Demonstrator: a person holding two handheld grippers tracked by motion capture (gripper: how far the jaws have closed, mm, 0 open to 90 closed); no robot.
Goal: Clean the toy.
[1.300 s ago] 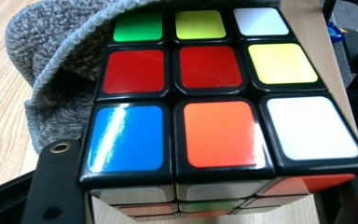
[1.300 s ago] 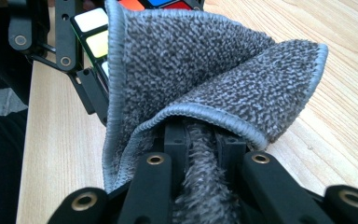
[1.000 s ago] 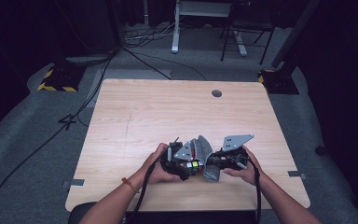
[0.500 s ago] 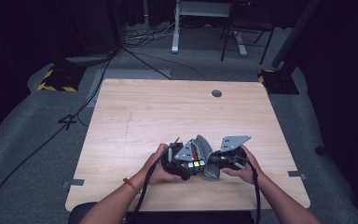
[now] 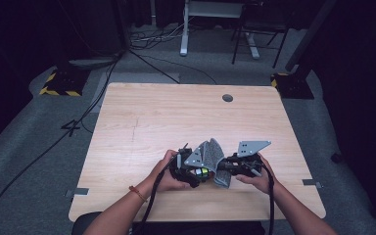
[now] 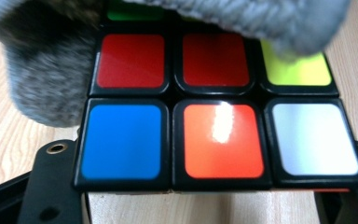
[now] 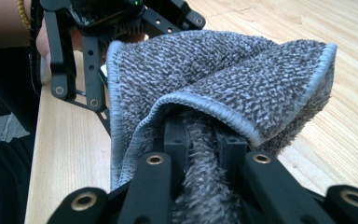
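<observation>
Down near the front edge of the wooden table (image 5: 186, 122), the person is holding both tools close together. The left tool (image 5: 192, 172) is gripping a puzzle cube (image 6: 219, 116) with coloured squares; in the left gripper view the cube is sitting between the two black jaws, its sides against them, showing red, blue, orange, white and yellow-green squares. Its jaws have just been opening a little, yet the cube is still lying between them. A grey cloth (image 7: 223, 79) is draping over the cube's top and one upper corner, touching it. The right tool (image 5: 227, 169) is clamping that cloth: in the right gripper view its jaws are standing narrow, pinching a fold of the fuzzy fabric, while the rest of the cloth is bulging forward toward the left tool just beyond. In the high view the cloth is lying between the two tools, over the cube, with the person's left hand (image 5: 164, 174) and right hand (image 5: 257, 176) wrapping each tool.
</observation>
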